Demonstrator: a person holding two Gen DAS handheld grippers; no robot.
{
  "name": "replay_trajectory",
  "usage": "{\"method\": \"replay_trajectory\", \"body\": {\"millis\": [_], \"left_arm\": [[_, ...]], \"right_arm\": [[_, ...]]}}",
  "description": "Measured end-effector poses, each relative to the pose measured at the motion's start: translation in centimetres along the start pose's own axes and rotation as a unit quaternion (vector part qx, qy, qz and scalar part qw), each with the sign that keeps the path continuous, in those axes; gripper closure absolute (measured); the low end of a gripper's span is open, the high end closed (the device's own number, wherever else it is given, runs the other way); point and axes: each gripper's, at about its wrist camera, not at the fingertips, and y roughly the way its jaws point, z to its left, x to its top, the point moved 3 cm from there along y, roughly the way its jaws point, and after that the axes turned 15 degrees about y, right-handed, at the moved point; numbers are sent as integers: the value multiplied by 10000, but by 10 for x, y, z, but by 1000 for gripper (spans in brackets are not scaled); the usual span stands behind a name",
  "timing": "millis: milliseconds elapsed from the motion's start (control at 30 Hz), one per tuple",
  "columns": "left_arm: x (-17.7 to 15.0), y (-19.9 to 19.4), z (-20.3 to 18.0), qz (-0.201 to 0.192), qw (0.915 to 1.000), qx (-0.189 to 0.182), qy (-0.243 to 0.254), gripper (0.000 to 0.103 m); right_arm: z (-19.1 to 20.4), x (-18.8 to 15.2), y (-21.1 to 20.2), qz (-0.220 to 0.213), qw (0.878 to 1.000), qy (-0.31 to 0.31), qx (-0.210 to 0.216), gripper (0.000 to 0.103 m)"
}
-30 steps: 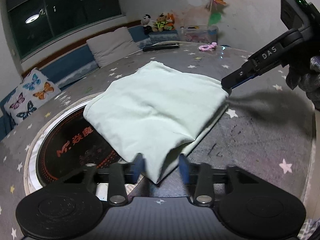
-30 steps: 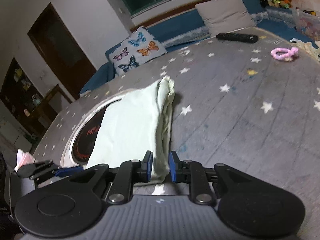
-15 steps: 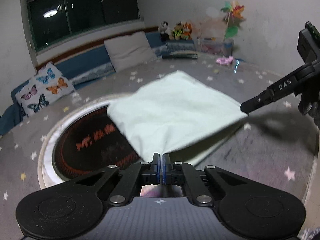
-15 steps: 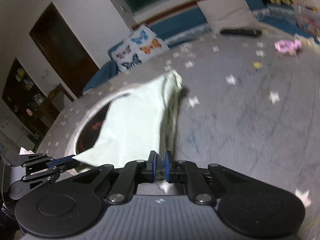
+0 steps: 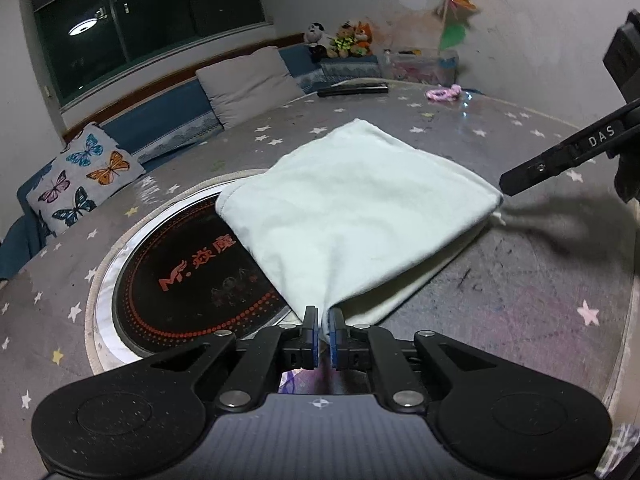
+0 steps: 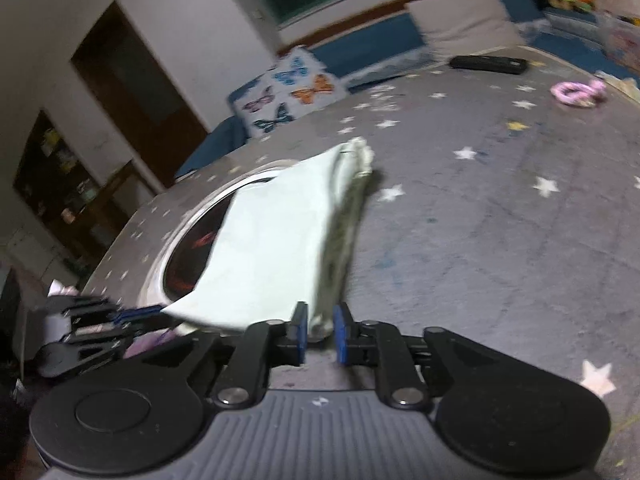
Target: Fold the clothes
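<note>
The pale green garment (image 5: 352, 216), already folded into a thick square, lies across the star-patterned table (image 5: 520, 304) and partly over its round black hotplate (image 5: 192, 280) — a near corner pinched up on each side, likely for another fold. The left gripper (image 5: 324, 334) has a corner between its nearly closed jaws, which are easing apart, the cloth fanning out ahead — the right gripper (image 6: 320, 334) is opening too, the stacked edge between its pads.

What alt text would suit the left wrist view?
Left tongs pinch the near corner of a folded pale green cloth, their jaws easing open, while the right tongs meet its right corner. It lies on a star-patterned grey table, partly over a round black cooktop.
</note>
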Motion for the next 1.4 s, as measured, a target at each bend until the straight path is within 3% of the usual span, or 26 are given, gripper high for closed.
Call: {"method": "replay_trajectory", "body": {"millis": [167,200,233,400,567,700,800,1067,1133,1267,1400], "left_arm": [[-2,9,-6,97,9997,-56,238,98],[-3,9,-6,107,9997,-55,234,99],[-4,10,-5,115,9997,-52,227,99],[-6,10,-1,87,9998,-76,172,101],[-8,13,-2,123,9997,-25,190,101],[-8,11,1,158,9997,-56,186,100],[-3,3,0,111,9995,-87,273,97],[20,-5,1,-242,9992,-165,266,97],[20,7,1,-164,9993,-232,225,97],[12,30,2,101,9992,-351,162,96],[9,30,5,46,9990,-412,139,96]], "right_arm": [[8,-11,14,80,9989,-380,-254,80],[9,-12,16,73,9985,-444,-300,83],[11,-14,17,36,9981,-505,-337,92],[14,-14,8,-218,9962,-729,-415,97],[2,-14,1,-224,9974,-496,-468,101],[-16,-14,-5,-229,9974,-210,-656,101],[-14,-10,-11,-292,9981,-185,-510,101],[30,5,4,-296,9974,-655,37,95],[38,5,16,-225,9971,-729,69,95],[33,4,38,-53,9980,-619,-107,95],[25,6,39,18,9986,-487,-228,95]]}}
